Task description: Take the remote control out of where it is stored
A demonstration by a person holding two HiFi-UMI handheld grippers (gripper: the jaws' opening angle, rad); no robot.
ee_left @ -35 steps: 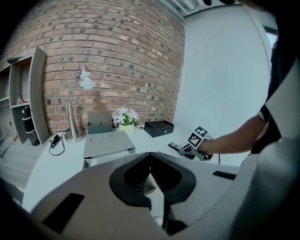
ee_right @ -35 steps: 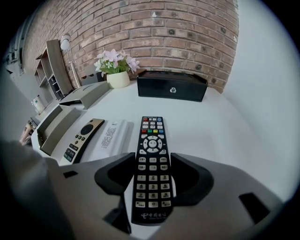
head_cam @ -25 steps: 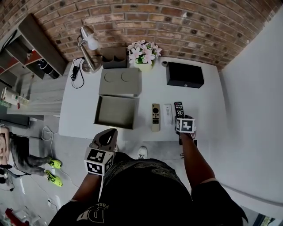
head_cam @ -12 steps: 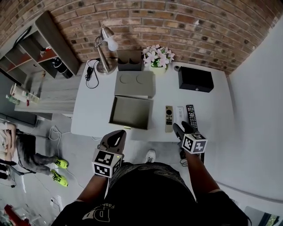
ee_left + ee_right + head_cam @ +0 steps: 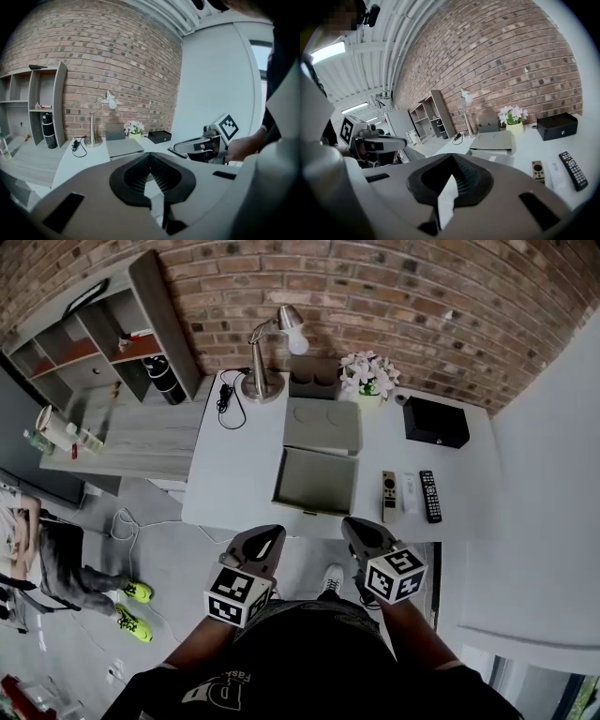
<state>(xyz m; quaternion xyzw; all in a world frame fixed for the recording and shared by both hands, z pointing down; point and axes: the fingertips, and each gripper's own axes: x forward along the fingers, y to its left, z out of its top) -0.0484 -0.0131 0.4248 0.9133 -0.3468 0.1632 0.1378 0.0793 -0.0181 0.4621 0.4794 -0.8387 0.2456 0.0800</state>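
Three remote controls [image 5: 409, 495] lie side by side near the counter's [image 5: 234, 493] front right edge, outside the open box [image 5: 316, 482], which looks empty. The task seems done. The left gripper [image 5: 267, 538] is closed and empty. The right gripper [image 5: 356, 529] has just closed on nothing.

Table [image 5: 234, 474], white: lamp [image 5: 261, 388], flowers [image 5: 367, 376] and black box [image 5: 435, 422] at rear; open grey box [image 5: 317, 482], lid [image 5: 322, 424] behind it; beige remote [image 5: 389, 496], white remote [image 5: 410, 493], black remote [image 5: 429, 495] side by side to its right. Off the near edge, left gripper [image 5: 269, 536] and right gripper [image 5: 356, 527], the right's jaws just closed, empty.
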